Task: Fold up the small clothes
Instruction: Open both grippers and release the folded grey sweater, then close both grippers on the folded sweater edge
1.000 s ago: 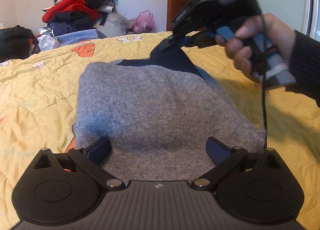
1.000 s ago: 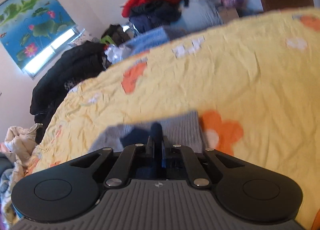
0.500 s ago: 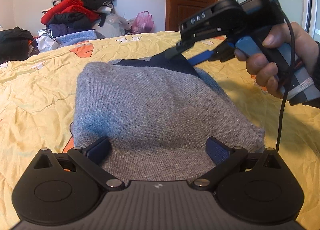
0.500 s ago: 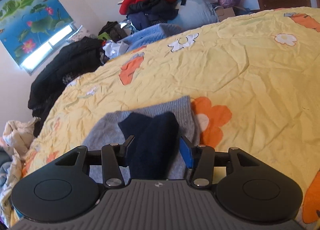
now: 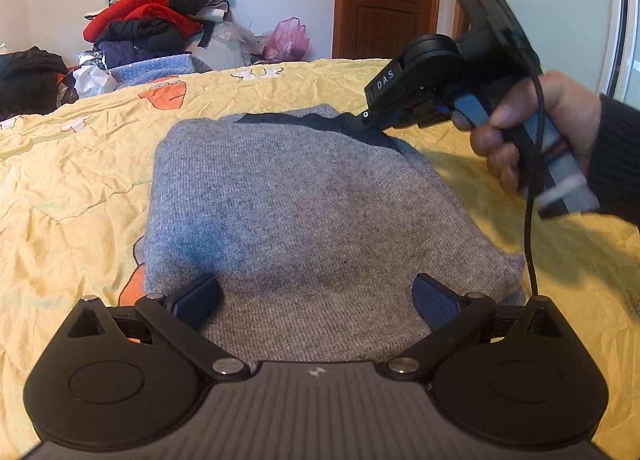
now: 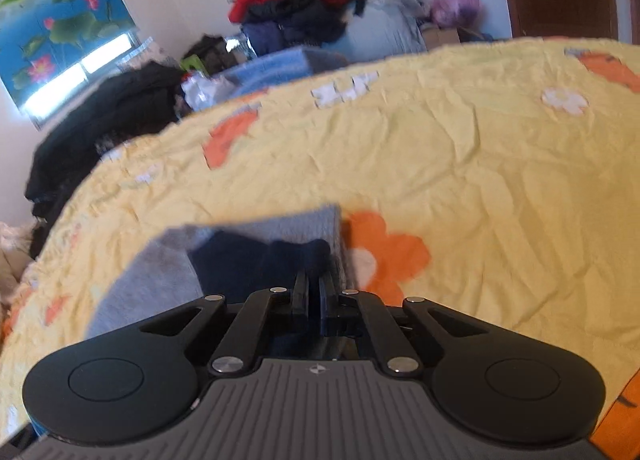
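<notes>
We note the grey sweater (image 5: 304, 212) lying flat on the yellow bedspread (image 5: 72, 180), long axis running 6 to 12 from our left gripper (image 5: 316, 292), which sits spread wide at its near hem. Our right gripper (image 6: 314, 284), nearer the navy collar (image 6: 256, 260) at 1 o'clock, is clenched on it.

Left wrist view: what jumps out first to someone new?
The folded grey knit sweater fills the middle of the yellow flowered bedspread, with the left gripper open at its near edge. At its far right corner the hand-held right gripper is shut on the sweater's navy part. Behind, a heap of red and black clothes stands by the wall.
</notes>
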